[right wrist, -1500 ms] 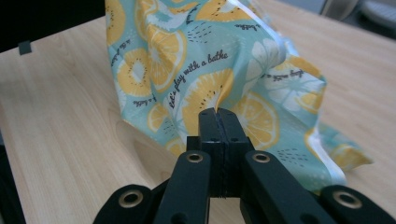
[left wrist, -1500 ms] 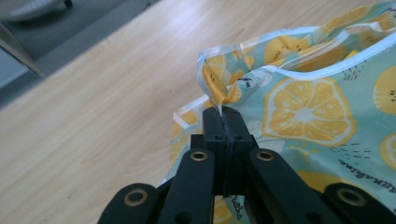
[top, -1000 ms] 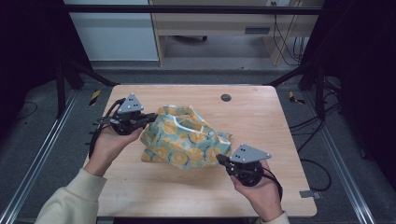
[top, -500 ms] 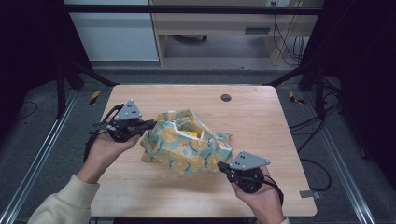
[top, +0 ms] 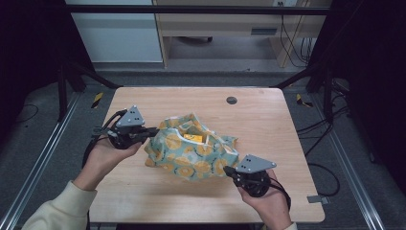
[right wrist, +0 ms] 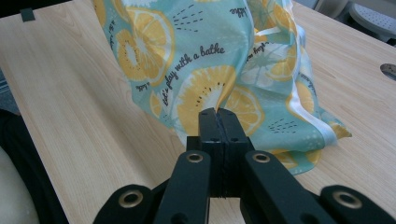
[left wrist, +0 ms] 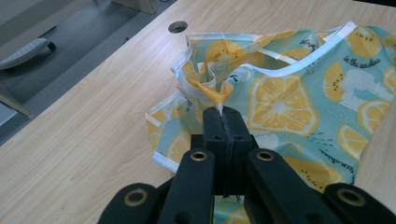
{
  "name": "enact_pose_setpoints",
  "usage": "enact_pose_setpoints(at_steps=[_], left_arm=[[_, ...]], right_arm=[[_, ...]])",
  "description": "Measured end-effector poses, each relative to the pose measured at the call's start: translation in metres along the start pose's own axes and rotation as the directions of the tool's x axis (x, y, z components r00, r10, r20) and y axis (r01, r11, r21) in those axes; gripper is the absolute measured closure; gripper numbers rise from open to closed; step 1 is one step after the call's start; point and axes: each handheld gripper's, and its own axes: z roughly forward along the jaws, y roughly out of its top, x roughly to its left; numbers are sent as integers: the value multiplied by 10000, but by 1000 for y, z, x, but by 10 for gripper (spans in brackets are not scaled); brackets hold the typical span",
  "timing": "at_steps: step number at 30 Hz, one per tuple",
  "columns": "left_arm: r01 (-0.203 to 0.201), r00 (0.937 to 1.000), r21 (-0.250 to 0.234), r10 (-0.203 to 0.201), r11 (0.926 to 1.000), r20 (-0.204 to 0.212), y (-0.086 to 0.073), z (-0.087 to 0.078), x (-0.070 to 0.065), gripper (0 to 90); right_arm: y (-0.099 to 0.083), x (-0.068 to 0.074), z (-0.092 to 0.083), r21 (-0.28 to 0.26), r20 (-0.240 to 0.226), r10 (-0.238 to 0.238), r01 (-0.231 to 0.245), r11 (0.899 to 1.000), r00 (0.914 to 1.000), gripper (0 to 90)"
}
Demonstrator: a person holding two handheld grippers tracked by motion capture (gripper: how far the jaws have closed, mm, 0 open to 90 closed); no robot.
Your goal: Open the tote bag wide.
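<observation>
Currently, high view: the lemon-print cloth [top: 191, 151] lies bunched in the middle of the bench [top: 143, 201], gripped at two ends; the left claw [top: 152, 131] has it at the left edge and the right claw [top: 229, 169] at the near right corner, each held in a hand coming in from the bottom edge. Something yellow [top: 193, 138] shows in the hollow at the top of the bundle; too small to identify. A round hole [top: 231, 100] sits in the bench top beyond the cloth, well apart from it. Judged step: spreading or straightening the cloth with a two-point grip, not yet flat. Left gripper view: the left claw's jaws are pressed together on a pinched fold of the cloth [left wrist: 280, 88], a small peak of fabric standing out just above the tips; white hem tape runs along the edges, which curl and overlap on the bench [left wrist: 84, 140]. Right gripper view: the right claw [right wrist: 217, 112] is likewise closed tight on a fold, and the cloth [right wrist: 196, 60] rises away from it in a draped sheet, so this end hangs lifted off the bench [right wrist: 70, 93]. Print is teal with yellow citrus slices and script lettering; material looks thin and limp. Next move, as I judge it: draw the two claws apart and outward to take up slack, keeping both pinches firm, then lower the cloth flat.
</observation>
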Motion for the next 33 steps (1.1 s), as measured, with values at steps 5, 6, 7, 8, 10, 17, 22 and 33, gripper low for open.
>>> enact_pose_setpoints(at_steps=[5,6,7,8,10,17,22,33], left_arm=[[-66,9994,-140,71,9999,353,-1,-5,-7,900],[-85,9991,-158,92,9998,405,-2,-5,-8,900],[-85,9991,-158,92,9998,405,-2,-5,-8,900],[-98,9989,-173,106,9998,448,-3,-6,-10,900],[-80,9980,-195,92,9998,618,-6,-6,-13,900],[-109,9928,365,65,9993,1199,-27,2,-21,900],[-77,9895,902,-54,9959,1447,-46,14,-22,900],[-60,9877,1507,-177,9886,1557,-66,28,-23,900]], right_arm=[[-3,-1,3,205,-37,22,-22,9998,10000,900],[-4,-1,4,253,-39,28,-27,9997,10000,900],[-5,-2,5,303,-57,54,-52,9995,10000,900],[-6,-2,7,360,-78,76,-73,9993,9999,900],[-9,-2,10,486,-131,86,-79,9988,9999,900],[-23,-3,27,1201,-419,286,-234,9925,9987,900],[-29,-4,39,1530,-545,412,-325,9877,9977,886],[-8,-15,27,942,-349,688,-653,9934,9970,619]])
